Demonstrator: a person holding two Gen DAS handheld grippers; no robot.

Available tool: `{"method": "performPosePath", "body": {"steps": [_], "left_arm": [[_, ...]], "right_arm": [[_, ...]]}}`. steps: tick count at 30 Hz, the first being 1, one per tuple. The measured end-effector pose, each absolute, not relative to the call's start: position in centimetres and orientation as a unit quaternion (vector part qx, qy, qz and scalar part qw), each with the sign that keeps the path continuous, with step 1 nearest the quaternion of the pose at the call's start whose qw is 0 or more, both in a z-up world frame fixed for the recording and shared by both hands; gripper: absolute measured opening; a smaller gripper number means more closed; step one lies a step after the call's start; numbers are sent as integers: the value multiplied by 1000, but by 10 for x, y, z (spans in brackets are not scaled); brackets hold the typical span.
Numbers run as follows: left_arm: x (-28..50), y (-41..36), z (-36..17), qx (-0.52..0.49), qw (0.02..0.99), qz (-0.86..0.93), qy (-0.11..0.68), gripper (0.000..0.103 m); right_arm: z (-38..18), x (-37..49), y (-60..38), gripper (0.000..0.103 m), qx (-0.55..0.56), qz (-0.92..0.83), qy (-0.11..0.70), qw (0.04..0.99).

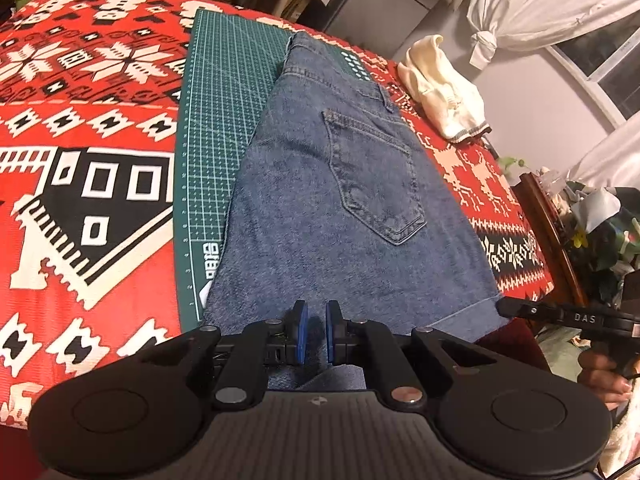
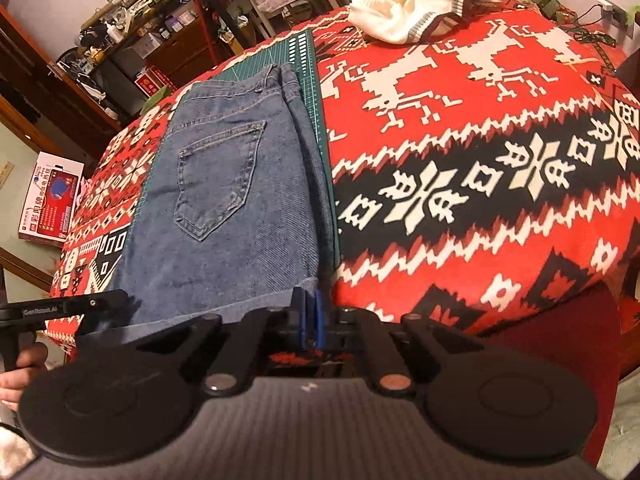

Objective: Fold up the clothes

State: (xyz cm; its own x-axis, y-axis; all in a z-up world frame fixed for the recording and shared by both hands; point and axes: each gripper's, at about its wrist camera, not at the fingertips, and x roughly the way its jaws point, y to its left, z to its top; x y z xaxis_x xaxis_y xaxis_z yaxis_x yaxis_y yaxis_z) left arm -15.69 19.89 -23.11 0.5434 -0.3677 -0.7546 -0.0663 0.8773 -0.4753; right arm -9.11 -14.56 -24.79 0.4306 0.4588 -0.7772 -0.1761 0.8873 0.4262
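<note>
A red patterned blanket (image 1: 88,128) covers the table. On it lies a green cutting mat (image 1: 216,120), and on the mat the folded denim shorts (image 1: 320,208), back pocket up, their hem at the near edge. A cream sweater (image 1: 444,88) lies crumpled on the blanket beyond the shorts, apart from them. Cluttered shelves (image 2: 132,40) and a white curtain (image 1: 540,4) stand behind.

The left gripper (image 1: 316,330) hangs over the hem, fingers slightly apart, holding nothing. The right gripper (image 2: 310,320) sits at the hem's right corner, fingers nearly together; whether they pinch cloth I cannot tell.
</note>
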Motion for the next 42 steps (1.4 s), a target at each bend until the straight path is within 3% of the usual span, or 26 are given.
{"method": "performPosePath", "body": {"steps": [10, 23, 34, 42], "left_arm": [[-158, 206, -223, -243, 851, -84, 458, 7], [-126, 194, -162, -206, 887, -51, 409, 7], [-49, 197, -221, -206, 854, -38, 476, 7], [-59, 224, -233, -229, 855, -38, 464, 3]], "right_arm": [[-251, -95, -157, 7, 148, 177, 500, 835], [-190, -62, -108, 7, 100, 255, 428, 861], [-221, -5, 8, 7, 39, 299, 435, 849], [-253, 0, 4, 1, 8, 278, 448, 850]]}}
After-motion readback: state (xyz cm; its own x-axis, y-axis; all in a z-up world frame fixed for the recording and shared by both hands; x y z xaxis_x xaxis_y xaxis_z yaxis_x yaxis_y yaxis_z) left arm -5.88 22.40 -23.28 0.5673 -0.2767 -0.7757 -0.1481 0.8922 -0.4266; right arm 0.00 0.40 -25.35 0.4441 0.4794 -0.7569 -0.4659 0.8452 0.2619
